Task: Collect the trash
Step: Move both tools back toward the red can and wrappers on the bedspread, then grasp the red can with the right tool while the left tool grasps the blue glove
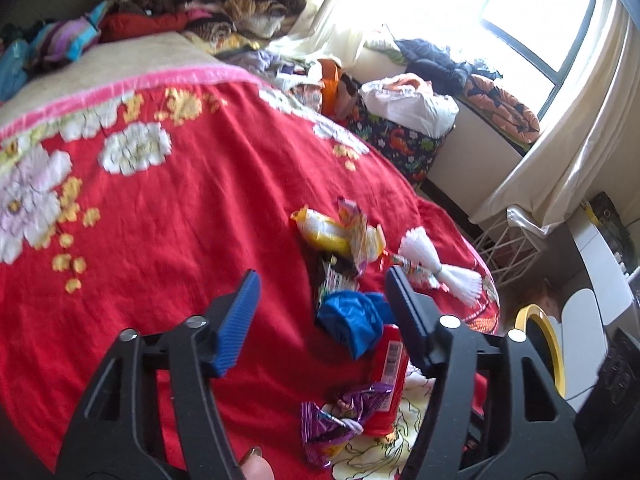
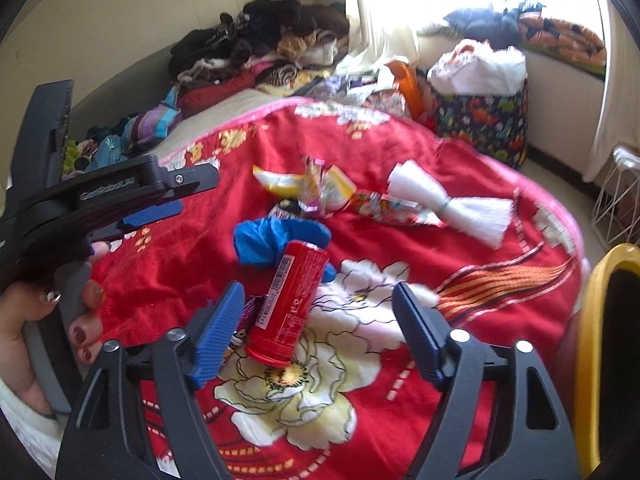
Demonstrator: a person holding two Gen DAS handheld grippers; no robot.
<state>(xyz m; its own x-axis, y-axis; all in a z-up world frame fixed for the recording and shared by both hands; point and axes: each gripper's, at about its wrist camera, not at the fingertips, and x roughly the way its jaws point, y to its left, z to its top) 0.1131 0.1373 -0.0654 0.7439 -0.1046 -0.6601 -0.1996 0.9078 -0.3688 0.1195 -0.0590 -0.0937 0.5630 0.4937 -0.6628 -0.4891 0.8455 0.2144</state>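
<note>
The trash lies in a loose cluster on the red floral blanket [image 2: 400, 152]: a red can [image 2: 290, 304] on its side, a crumpled blue bag [image 2: 264, 240] touching its far end, a purple foil wrapper [image 1: 340, 412] beside its near end, yellow snack wrappers [image 2: 320, 188] farther off, and a white tasselled bundle [image 2: 448, 208] to the right.

The main risk is the can. It is round and lies on soft, uneven bedding, so a pad closing off-centre would likely roll it aside or pinch blanket with it. The light wrappers could also slip or be dragged along.

The right gripper [image 2: 320, 328] stands with its jaws apart, the can between them but untouched. The left gripper [image 1: 322, 300] is also apart, hovering over the blue bag and holding nothing. A yellow-rimmed bin [image 2: 592, 340] waits at the bed's edge.
</note>
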